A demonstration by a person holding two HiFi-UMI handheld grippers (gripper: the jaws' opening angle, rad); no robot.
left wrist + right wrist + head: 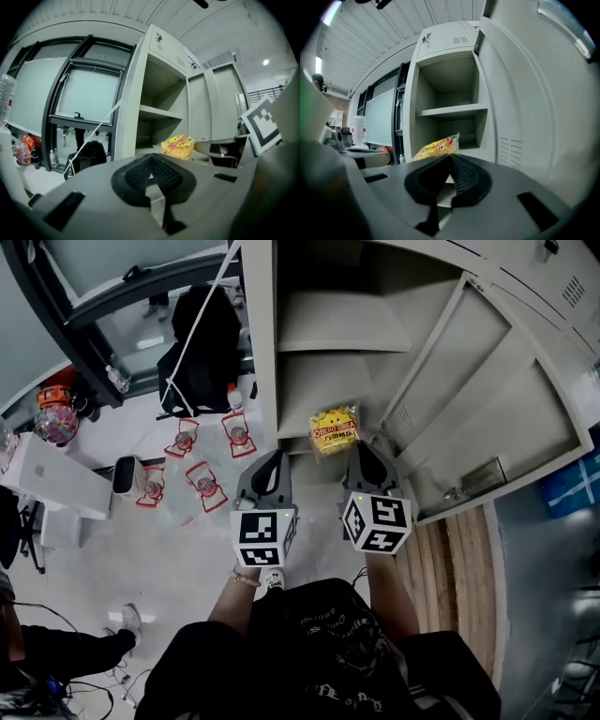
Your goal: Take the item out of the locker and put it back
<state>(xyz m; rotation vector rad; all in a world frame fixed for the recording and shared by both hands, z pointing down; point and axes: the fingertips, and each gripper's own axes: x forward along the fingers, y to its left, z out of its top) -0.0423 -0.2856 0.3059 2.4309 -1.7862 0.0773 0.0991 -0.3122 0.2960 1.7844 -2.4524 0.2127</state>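
Observation:
The grey locker [330,382] stands open with bare shelves [450,111]. A yellow snack bag [335,429] with red print hangs just in front of its lower shelf. My right gripper [364,457] is shut on the bag's right edge; in the right gripper view the bag [434,146] sticks up to the left from the closed tips of the right gripper [450,160]. My left gripper [271,465] is beside it to the left, shut and holding nothing. The left gripper view shows the left gripper [151,163] pointing at the locker, with the bag [178,145] to its right.
The locker door [502,413] is swung open to the right. Left of the locker a black backpack [201,341] leans below a window. Small red-framed items [207,480] and a white box [54,480] lie on the floor. A wooden strip [459,568] runs at the right.

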